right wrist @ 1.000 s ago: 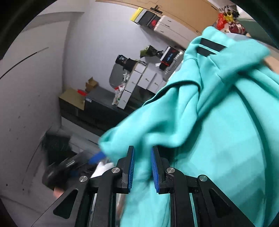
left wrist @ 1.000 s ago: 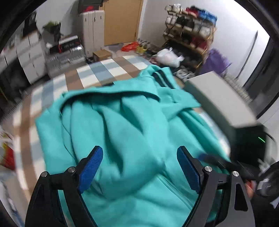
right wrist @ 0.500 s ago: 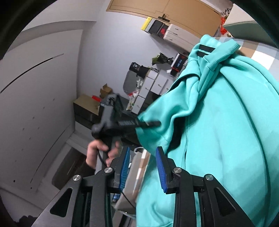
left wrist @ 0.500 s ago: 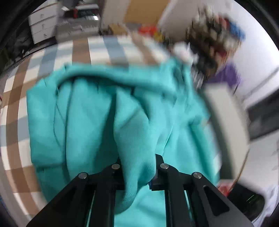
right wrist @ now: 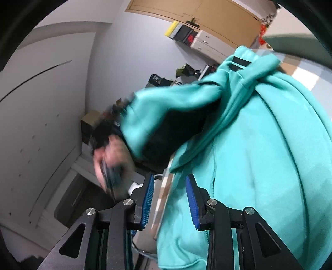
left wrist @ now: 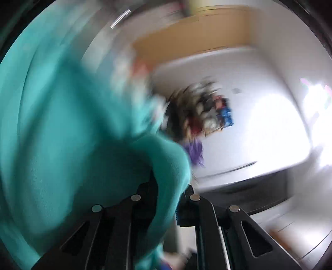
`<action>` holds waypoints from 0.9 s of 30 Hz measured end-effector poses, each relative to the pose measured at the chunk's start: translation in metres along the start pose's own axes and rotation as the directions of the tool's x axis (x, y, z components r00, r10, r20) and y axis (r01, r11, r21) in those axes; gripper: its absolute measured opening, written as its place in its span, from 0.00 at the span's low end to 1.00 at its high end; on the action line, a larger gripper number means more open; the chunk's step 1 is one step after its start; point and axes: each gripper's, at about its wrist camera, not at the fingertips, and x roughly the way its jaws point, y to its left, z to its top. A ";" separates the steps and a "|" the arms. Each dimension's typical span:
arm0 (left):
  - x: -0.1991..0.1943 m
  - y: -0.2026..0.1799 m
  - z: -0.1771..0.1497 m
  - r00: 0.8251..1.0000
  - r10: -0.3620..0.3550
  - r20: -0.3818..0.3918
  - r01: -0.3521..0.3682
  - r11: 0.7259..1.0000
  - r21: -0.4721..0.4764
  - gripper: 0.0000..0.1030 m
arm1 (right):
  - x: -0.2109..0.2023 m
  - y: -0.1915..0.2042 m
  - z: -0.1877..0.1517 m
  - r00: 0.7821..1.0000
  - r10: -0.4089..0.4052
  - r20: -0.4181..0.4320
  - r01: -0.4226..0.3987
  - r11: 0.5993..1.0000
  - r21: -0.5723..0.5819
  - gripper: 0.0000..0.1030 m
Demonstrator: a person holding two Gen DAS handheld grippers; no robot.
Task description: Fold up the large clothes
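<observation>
A large teal zip hoodie (right wrist: pixel 269 135) with black stripes on its cuff fills the right of the right wrist view. My right gripper (right wrist: pixel 169 199) is open; the hoodie's zip edge lies by its right finger, not clamped. In the blurred left wrist view my left gripper (left wrist: pixel 168 199) is shut on a fold of the hoodie (left wrist: pixel 62 135), which hangs to the left. The right wrist view shows the left gripper (right wrist: pixel 108 133) and the hand holding it, lifting a sleeve end (right wrist: pixel 145 116).
A checkered table top (right wrist: pixel 305 76) shows past the hoodie. A shoe rack (left wrist: pixel 203 116), a purple item (left wrist: pixel 196 153), white walls and wooden cabinets (right wrist: pixel 207 14) are behind. Drawer units (right wrist: pixel 207 43) stand by the wall.
My left gripper closed on a fold of the hoodie and swung up with it, blurring its view. My right gripper let go and opened wider.
</observation>
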 end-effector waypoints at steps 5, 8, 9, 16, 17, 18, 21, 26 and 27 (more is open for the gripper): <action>-0.019 0.040 -0.017 1.000 0.015 0.008 -0.015 0.999 -0.049 0.13 | 0.011 -0.005 -0.005 1.000 -0.018 -0.022 0.019 0.999 0.036 0.31; -0.039 0.004 -0.022 1.000 0.003 -0.018 -0.002 0.996 0.095 0.62 | 0.014 0.009 -0.008 0.999 -0.031 -0.039 0.030 0.999 -0.016 0.31; -0.045 -0.005 -0.024 0.999 0.023 -0.023 -0.019 0.991 0.135 0.73 | 0.015 0.015 -0.009 0.998 -0.043 -0.044 0.041 0.998 -0.041 0.31; -0.102 -0.034 -0.038 0.977 0.150 0.149 -0.196 0.910 0.366 0.78 | 0.040 0.064 0.018 0.986 -0.156 -0.064 0.138 0.965 -0.225 0.59; -0.104 -0.027 -0.034 0.969 0.191 0.160 -0.238 0.900 0.366 0.78 | 0.052 0.072 0.026 0.975 -0.209 -0.073 0.184 0.948 -0.258 0.64; -0.106 -0.022 -0.030 0.954 0.247 0.172 -0.294 0.891 0.347 0.78 | 0.067 0.078 0.036 0.961 -0.266 -0.081 0.233 0.929 -0.287 0.64; -0.096 -0.006 -0.016 0.942 0.298 0.156 -0.333 0.893 0.304 0.78 | 0.126 0.075 0.062 0.896 -0.410 -0.173 0.338 0.880 -0.334 0.64; -0.059 0.003 0.005 0.890 0.446 0.094 -0.455 0.852 0.261 0.78 | 0.193 0.027 0.072 0.745 -0.594 -0.304 0.509 0.800 -0.317 0.63; -0.054 0.007 0.010 0.870 0.489 0.069 -0.490 0.836 0.246 0.78 | 0.201 0.017 0.070 0.711 -0.622 -0.328 0.536 0.781 -0.321 0.61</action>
